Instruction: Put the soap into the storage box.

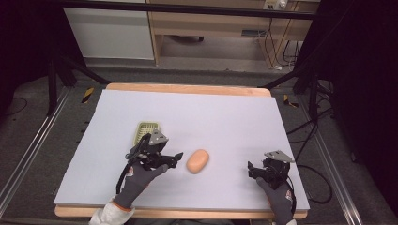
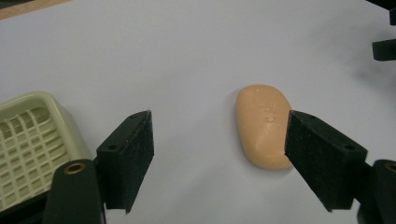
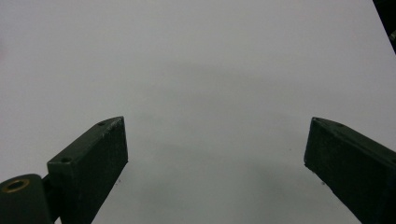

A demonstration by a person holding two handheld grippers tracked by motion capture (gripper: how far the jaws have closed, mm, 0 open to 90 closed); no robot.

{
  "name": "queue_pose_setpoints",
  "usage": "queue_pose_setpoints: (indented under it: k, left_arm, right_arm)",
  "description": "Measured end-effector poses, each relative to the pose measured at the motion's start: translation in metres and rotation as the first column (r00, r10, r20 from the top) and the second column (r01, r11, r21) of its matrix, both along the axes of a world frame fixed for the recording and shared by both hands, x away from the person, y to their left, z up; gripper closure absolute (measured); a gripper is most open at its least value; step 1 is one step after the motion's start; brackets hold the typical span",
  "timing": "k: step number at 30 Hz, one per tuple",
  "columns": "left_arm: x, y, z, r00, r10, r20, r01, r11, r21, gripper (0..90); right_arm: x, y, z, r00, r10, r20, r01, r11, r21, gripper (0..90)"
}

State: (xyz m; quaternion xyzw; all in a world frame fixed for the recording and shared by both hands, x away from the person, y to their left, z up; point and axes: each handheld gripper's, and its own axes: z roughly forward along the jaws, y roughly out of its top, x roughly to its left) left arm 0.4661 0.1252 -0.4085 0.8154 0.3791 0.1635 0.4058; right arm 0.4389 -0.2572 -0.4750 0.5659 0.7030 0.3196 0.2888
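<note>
Soap dish (image 1: 147, 130): pale green, slotted, on the table's (image 1: 225, 117) left half, just behind the left gripper
Left gripper (image 1: 177, 158): low over the table, jaws spread wide and holding nothing, pointing at the soap
Soap (image 1: 197, 161): peach-coloured oval bar lying flat near the table's middle, just right of the left gripper's jaws
Right gripper (image 1: 251, 168): well apart from the soap, near the front right edge, jaws wide apart over bare table, empty
</note>
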Motion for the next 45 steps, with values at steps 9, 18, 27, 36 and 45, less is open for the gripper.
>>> queue_pose_setpoints:
  k: [9, 18, 27, 36, 45]
  left_arm:
    - [0.005, -0.015, -0.004, 0.9998, -0.016, -0.012, 0.016, 0.9998, 0.009, 23.5]
    - [0.009, -0.026, -0.007, 0.9992, -0.033, -0.023, 0.033, 0.9991, 0.025, 23.3]
    - [0.012, -0.04, -0.013, 0.9981, -0.052, -0.033, 0.053, 0.9975, 0.046, 23.1]
    - [0.014, -0.049, -0.019, 0.9966, -0.069, -0.044, 0.072, 0.995, 0.07, 22.7]
    - [0.015, -0.058, -0.025, 0.9952, -0.079, -0.058, 0.085, 0.9915, 0.099, 22.1]
  right_arm:
    - [0.0, 0.001, 0.0, 1.0, 0.002, -0.003, -0.002, 1.0, 0.001, 6.5]
    - [0.0, 0.001, 0.0, 1.0, 0.001, 0.0, -0.001, 1.0, 0.0, 6.5]
    - [0.001, 0.001, 0.0, 1.0, 0.002, -0.004, -0.002, 1.0, -0.002, 6.5]
    - [0.001, 0.002, 0.0, 1.0, 0.008, -0.004, -0.008, 1.0, -0.005, 6.5]
    - [0.001, 0.002, 0.0, 0.9999, 0.011, -0.005, -0.011, 1.0, -0.009, 6.5]
